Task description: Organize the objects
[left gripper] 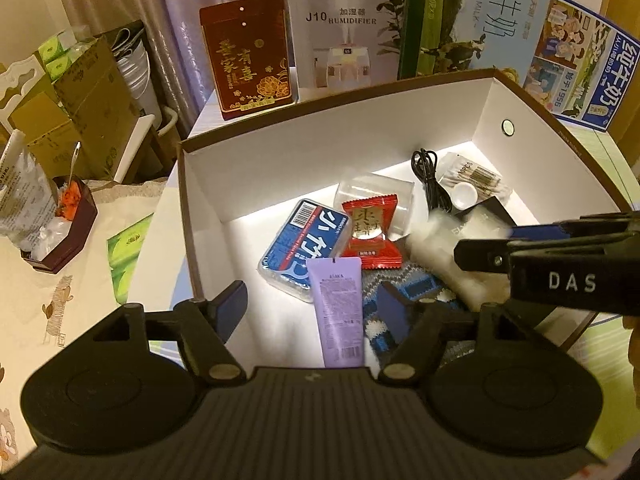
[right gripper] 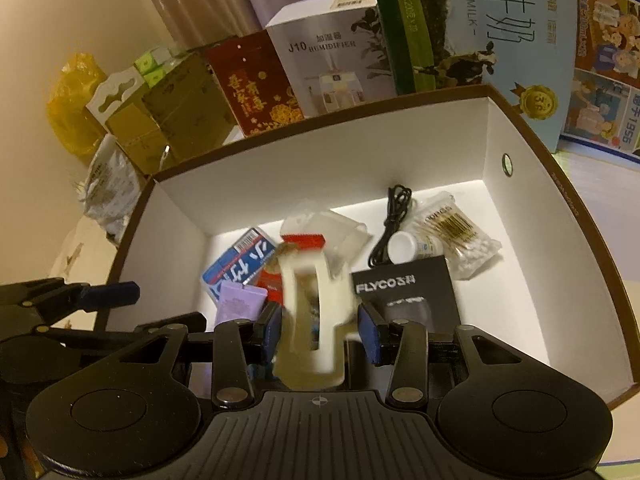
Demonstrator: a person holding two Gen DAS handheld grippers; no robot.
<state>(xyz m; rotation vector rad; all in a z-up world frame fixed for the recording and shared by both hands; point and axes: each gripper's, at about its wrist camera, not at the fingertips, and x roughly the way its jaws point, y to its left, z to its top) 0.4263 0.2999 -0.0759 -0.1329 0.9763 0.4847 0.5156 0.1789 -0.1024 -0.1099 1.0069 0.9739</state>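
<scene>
**White piece between the right fingers, over the box**

We see the box (left gripper: 400,92) open on the table (left gripper: 72,288), brown outside and white inside, its far wall facing a row of upright cartons. Its near left floor is bare; the right half and middle are crowded.

Largest inside is the black card (right gripper: 404,290), flat by the near right. Left of the middle lies the blue pack (left gripper: 298,248), its long axis running from the near wall toward the far left corner. The purple tube (left gripper: 340,312) lies on its near end, long axis toward the far wall, crimped end farthest. A red sachet (left gripper: 372,236) rests beside the pack, with a clear cup (left gripper: 376,196) on its side behind it. Cotton swabs (right gripper: 460,236), a white jar (right gripper: 402,248) and a coiled cable (right gripper: 394,220) fill the far right corner.

Our right gripper (right gripper: 318,332) hangs over the near wall with its jaws spread, and a blurred white piece (right gripper: 316,312) stands upright between them; we cannot tell whether the pads touch it. Our left gripper (left gripper: 312,308) is wide apart and empty above the tube, just left of the right one.
</scene>
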